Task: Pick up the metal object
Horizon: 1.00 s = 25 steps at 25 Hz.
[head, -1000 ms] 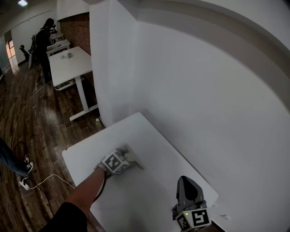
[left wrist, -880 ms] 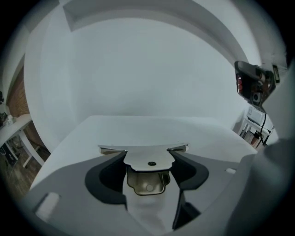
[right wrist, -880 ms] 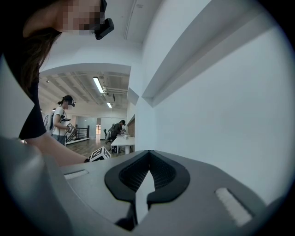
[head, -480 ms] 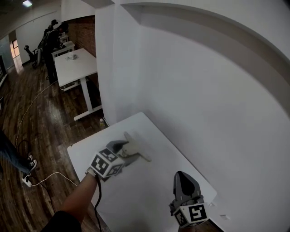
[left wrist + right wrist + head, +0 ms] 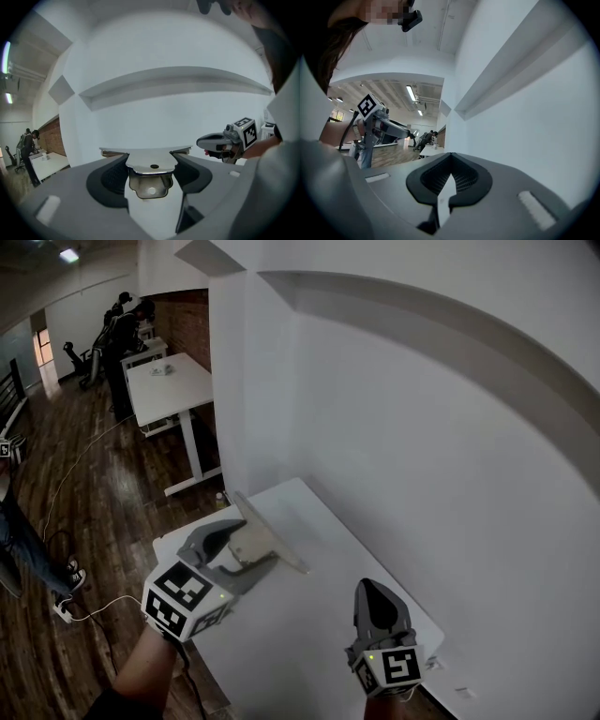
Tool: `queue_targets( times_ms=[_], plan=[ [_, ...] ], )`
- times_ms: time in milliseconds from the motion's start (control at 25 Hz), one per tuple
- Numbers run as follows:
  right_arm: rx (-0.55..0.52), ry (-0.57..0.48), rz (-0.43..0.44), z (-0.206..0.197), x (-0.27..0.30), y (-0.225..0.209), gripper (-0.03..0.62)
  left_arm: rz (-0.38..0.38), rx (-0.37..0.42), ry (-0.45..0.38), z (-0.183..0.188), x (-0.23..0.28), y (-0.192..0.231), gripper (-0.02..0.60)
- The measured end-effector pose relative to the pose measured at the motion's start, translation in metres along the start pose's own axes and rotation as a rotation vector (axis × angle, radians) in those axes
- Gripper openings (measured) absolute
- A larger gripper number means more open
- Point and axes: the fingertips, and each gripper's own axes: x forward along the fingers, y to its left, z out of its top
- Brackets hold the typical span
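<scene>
A flat shiny metal bracket point(image 5: 269, 529) with a long bar across its far end hangs in the air above the white table point(image 5: 323, 521), tilted. My left gripper point(image 5: 258, 546) is shut on it, its dark pads pressing the bracket's narrow tab from both sides. In the left gripper view the bracket point(image 5: 150, 179) sits between the jaws of the left gripper point(image 5: 151, 160), with a hole showing in the tab. My right gripper point(image 5: 374, 590) hovers over the table's near right part, shut with nothing in it. The right gripper view shows the pads of the right gripper point(image 5: 449, 176) meeting.
A white wall runs close along the table's far side. At the back left stand other white tables point(image 5: 171, 381) and people point(image 5: 123, 322). A cable point(image 5: 89, 610) and someone's legs point(image 5: 19, 554) are on the wooden floor at left.
My left gripper has risen from the table with the metal bracket and come nearer to the camera. The right gripper has hardly moved.
</scene>
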Motion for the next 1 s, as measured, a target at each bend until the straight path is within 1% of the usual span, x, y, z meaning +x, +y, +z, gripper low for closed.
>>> queue_targets(
  times_ms=[120,240,440,560,840,1000],
  plan=[
    [-0.020,0.004,0.005,0.004,-0.004,0.002,0.009,0.027,-0.009,-0.009,0.009,-0.014,-0.003,0.295],
    [-0.008,-0.006,0.013,0.009,-0.009,0.002,0.009,0.053,-0.027,-0.014,0.016,-0.024,-0.007,0.295],
    [-0.014,-0.011,0.024,0.014,-0.016,0.004,0.009,0.071,-0.039,-0.032,0.029,-0.039,-0.013,0.294],
    [-0.030,-0.008,0.031,0.013,-0.019,0.004,0.009,0.072,-0.040,-0.035,0.033,-0.042,-0.015,0.295],
    [-0.022,-0.015,0.039,0.020,-0.021,0.004,0.009,0.076,-0.043,-0.020,0.035,-0.042,-0.017,0.295],
    [-0.032,-0.011,0.040,0.016,-0.021,0.001,0.009,0.075,-0.032,-0.011,0.031,-0.038,-0.018,0.295]
  ],
)
